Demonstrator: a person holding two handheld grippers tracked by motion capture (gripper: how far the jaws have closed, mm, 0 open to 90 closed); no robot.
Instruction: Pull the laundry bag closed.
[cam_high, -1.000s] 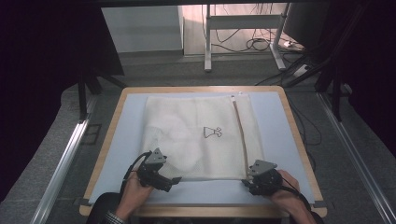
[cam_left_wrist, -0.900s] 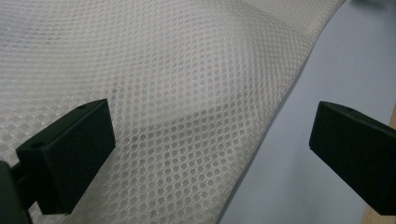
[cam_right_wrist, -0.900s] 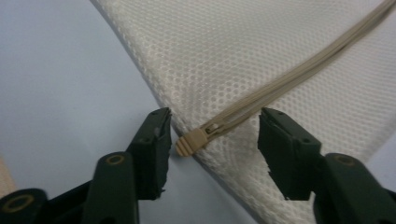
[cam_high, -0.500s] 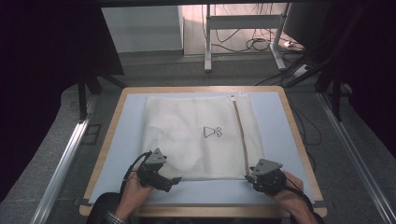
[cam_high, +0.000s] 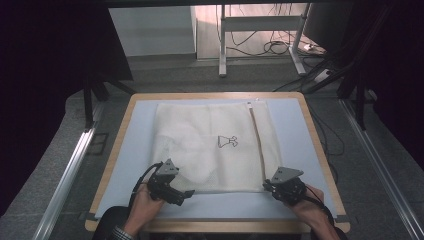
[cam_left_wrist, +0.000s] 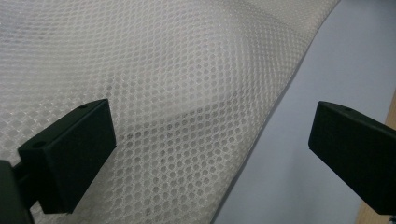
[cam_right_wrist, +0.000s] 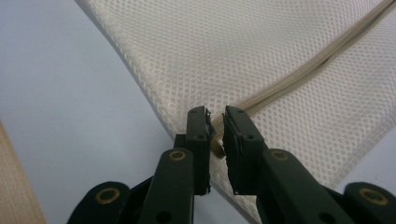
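High view: mesh laundry bag (cam_high: 212, 147) lies flat mid-table (cam_high: 295, 112), both grippers at its near edge.

Left gripper view: left gripper (cam_left_wrist: 210, 154) jaws wide, nothing held; one side may lift alone.

Right gripper view: right gripper (cam_right_wrist: 215, 128) has just been closing, pinching the zipper (cam_right_wrist: 299, 77) end; thin bite may slip.

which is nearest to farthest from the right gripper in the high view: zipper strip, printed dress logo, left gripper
From the right gripper:
1. zipper strip, its near end right at the gripper
2. printed dress logo, mid-bag, up and left
3. left gripper, across the bag's near edge
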